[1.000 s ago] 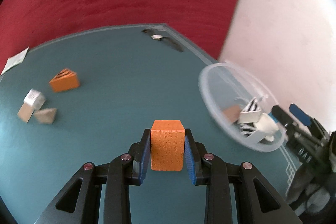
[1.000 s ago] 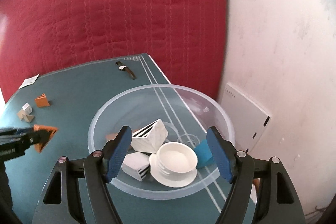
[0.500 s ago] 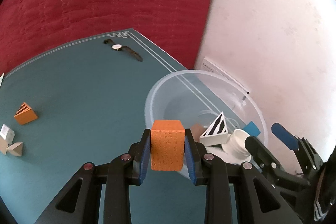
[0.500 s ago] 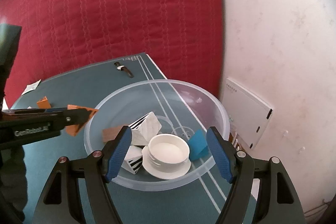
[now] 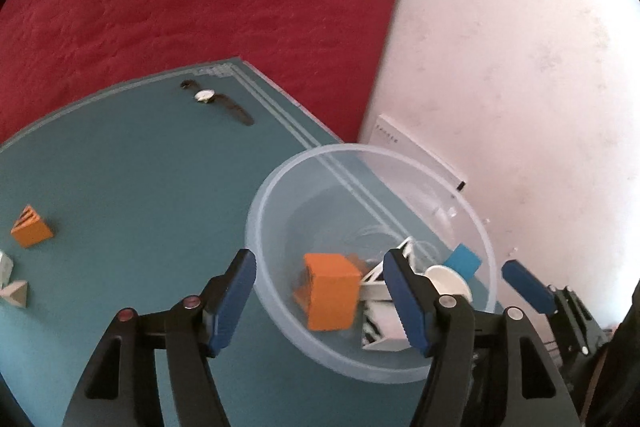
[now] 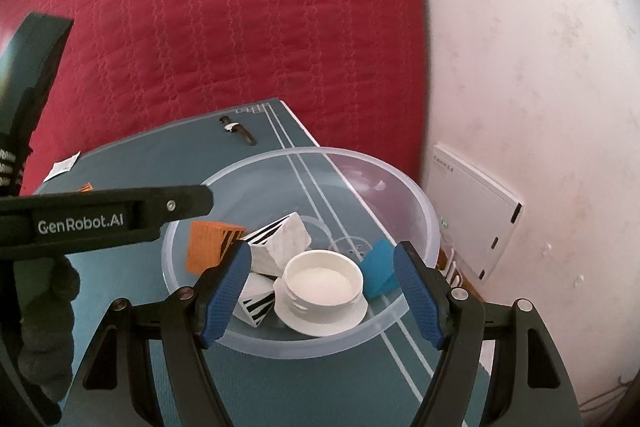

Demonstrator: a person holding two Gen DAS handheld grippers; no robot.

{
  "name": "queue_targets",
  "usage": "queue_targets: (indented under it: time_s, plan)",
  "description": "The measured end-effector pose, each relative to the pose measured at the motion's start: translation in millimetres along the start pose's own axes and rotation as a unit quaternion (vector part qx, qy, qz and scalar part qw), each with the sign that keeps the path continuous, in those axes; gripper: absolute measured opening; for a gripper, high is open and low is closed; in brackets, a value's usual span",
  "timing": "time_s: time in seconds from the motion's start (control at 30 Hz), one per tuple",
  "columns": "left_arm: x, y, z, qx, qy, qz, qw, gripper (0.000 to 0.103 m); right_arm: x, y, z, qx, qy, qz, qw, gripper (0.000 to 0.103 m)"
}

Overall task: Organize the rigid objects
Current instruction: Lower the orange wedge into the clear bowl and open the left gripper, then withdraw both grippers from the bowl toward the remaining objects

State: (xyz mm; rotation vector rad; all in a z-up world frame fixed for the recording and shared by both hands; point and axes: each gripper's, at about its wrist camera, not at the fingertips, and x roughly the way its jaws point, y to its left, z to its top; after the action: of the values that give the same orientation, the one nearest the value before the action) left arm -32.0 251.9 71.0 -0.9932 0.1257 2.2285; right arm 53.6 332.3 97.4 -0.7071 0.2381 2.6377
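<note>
An orange block (image 5: 330, 291) with black stripes on one face lies tilted inside the clear plastic bowl (image 5: 256, 219), free of both pads. My left gripper (image 5: 320, 267) hangs over the bowl's near-left rim with its jaws opening and nothing pressed between them. In the right wrist view the orange block (image 6: 210, 245) sits at the left inside of the bowl (image 6: 432, 223), beside a striped white wedge (image 6: 280, 239), a striped cube (image 6: 256, 301), a white round cap (image 6: 324, 279) and a blue block (image 6: 380, 263). My right gripper (image 6: 322, 259) stands open above the bowl's near rim, holding nothing.
On the teal table lie a wristwatch (image 5: 216, 101) at the far edge, an orange striped wedge (image 5: 30, 233) and small pale pieces (image 5: 12, 291) at the left. A paper slip (image 6: 64, 167) lies far left. A white panel (image 6: 476, 215) leans on the wall right of the bowl.
My left gripper carried the orange block rightward over the bowl, then its jaws spread and the block dropped into the bowl. The right gripper stayed open over the bowl.
</note>
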Motion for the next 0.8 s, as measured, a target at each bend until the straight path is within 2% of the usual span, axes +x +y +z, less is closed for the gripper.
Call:
queue_targets:
  time_s: [0.27,0.37,0.5,0.8]
  plan:
    - [-1.4,11.9,-11.0,-0.008,-0.001,0.050,0.9987,0.074,-1.0,5.5,-1.4,-0.007,-0.002,-0.003,1.000,0.075]
    - [-1.2,14.3,-14.7,-0.006,-0.005,0.065,0.9979,0.081,-0.4,7.1,-3.0,-0.010,0.001,-0.003,1.000,0.075]
    - [-0.4,18.3,-17.9,-0.003,-0.005,0.083,0.9966,0.086,-0.9,7.7,-3.2,-0.012,0.000,-0.004,1.000,0.075]
    - [3.1,34.6,-19.0,-0.010,-0.007,0.120,0.9927,0.090,-1.3,10.6,-4.2,-0.018,0.002,-0.004,1.000,0.075]
